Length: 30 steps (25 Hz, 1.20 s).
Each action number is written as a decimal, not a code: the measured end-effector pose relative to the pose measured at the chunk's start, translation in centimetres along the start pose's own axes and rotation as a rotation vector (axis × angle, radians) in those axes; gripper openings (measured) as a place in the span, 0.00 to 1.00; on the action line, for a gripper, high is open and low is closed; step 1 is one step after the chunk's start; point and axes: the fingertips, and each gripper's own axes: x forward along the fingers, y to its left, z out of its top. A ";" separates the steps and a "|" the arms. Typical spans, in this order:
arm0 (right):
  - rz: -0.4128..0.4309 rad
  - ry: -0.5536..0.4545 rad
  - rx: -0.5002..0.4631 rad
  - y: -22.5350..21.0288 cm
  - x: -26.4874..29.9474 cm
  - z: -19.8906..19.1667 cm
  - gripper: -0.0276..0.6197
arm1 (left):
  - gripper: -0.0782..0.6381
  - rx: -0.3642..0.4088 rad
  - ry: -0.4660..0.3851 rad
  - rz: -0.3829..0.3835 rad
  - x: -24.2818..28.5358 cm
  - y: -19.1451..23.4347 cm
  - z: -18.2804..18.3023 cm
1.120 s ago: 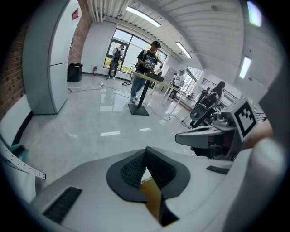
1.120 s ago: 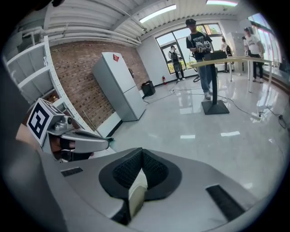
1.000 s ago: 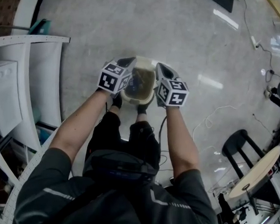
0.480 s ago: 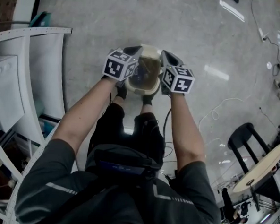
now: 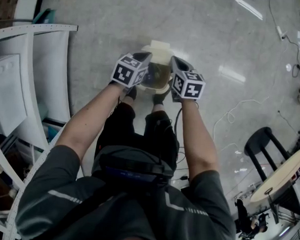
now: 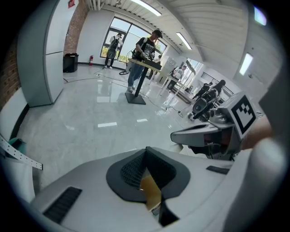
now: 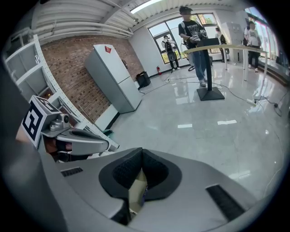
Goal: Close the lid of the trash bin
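A small cream trash bin (image 5: 155, 87) stands on the glossy floor just ahead of the person's feet, its inside brownish. Its lid (image 5: 159, 45) sticks out past the far rim. My left gripper (image 5: 142, 56) hangs over the bin's left side and my right gripper (image 5: 175, 60) over its right side, level with each other. In the left gripper view the left gripper (image 6: 146, 155) has its jaws together, with a tan strip of the bin showing below the notch. In the right gripper view the right gripper (image 7: 142, 157) looks the same. Neither holds anything.
White shelving (image 5: 20, 83) runs along the left. A black chair (image 5: 265, 149) and a round wooden table (image 5: 280, 178) stand at the right, with cables (image 5: 236, 112) on the floor. A grey fridge (image 7: 113, 77) and people at a standing desk (image 6: 145, 50) are far off.
The bin and both grippers sit higher in the head view than before. The cream lid now shows beyond the bin's far rim. Both grippers keep their places on either side.
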 end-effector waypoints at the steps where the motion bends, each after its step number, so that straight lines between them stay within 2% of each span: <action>1: 0.003 0.012 -0.005 0.3 -0.1 -0.7 0.06 | 0.10 0.002 0.012 -0.001 -0.1 -0.2 -0.7; 7: 0.017 0.094 -0.009 1.0 -0.9 -5.8 0.06 | 0.10 -0.011 0.092 -0.015 -0.4 -1.8 -5.8; 11: 0.022 0.149 -0.004 1.3 -0.9 -9.0 0.06 | 0.10 -0.066 0.122 -0.038 0.1 -2.6 -8.7; 15: 0.020 0.199 0.008 1.2 -0.7 -12.2 0.06 | 0.10 -0.046 0.154 -0.041 0.8 -3.2 -10.9; 20: 0.020 0.276 -0.001 1.2 0.4 -16.4 0.06 | 0.10 -0.050 0.225 -0.062 2.1 -3.5 -15.4; 30: 0.009 0.376 0.024 -0.1 3.4 -22.7 0.06 | 0.10 -0.089 0.306 -0.062 5.8 -3.0 -21.7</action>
